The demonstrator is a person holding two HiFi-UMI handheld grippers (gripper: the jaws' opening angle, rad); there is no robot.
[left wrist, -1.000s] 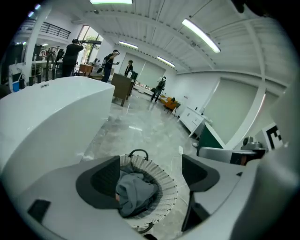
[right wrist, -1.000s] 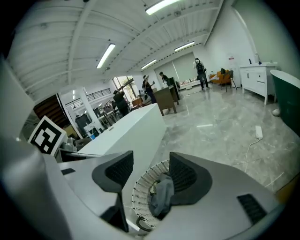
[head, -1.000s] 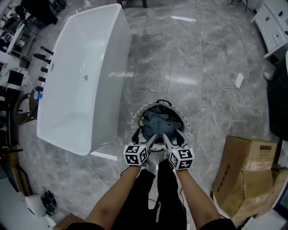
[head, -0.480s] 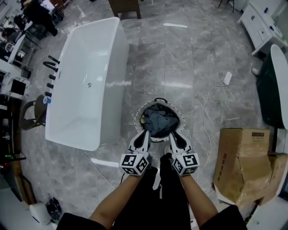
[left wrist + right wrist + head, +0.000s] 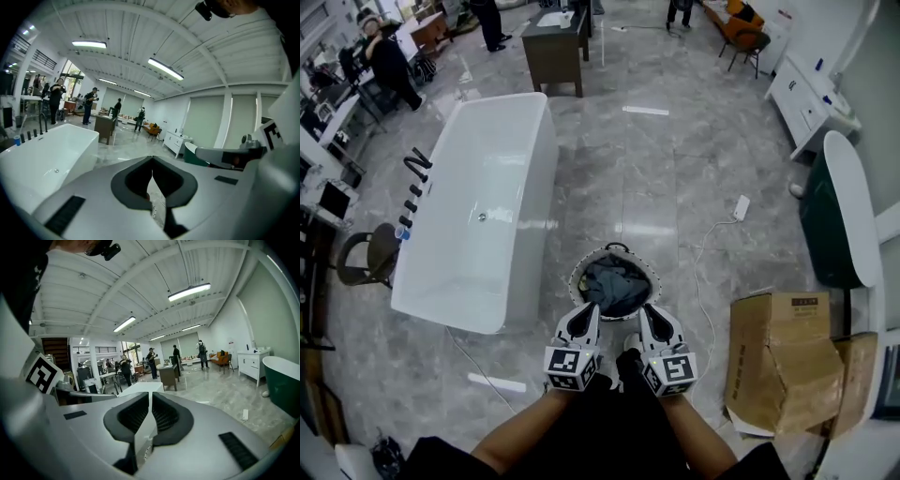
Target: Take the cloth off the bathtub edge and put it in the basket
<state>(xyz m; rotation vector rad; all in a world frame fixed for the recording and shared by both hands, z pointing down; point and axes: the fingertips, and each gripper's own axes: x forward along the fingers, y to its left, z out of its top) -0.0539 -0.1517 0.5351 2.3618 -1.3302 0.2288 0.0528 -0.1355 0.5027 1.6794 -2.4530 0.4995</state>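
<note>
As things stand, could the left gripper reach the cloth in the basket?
Probably yes: the left gripper sits beside the basket, nothing between them, and the cloth lies uncovered; its shut jaws must open.

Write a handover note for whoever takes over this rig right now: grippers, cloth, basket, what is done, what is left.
Left gripper: shut, empty.
Right gripper: jaws closing, nothing between them.
Both are held just short of the basket, on the person's side.
Cloth: bunched inside the basket on the floor.
Bathtub: no cloth shows on its edge.
Done: cloth is in the basket.
Left: nothing that shows.
</note>
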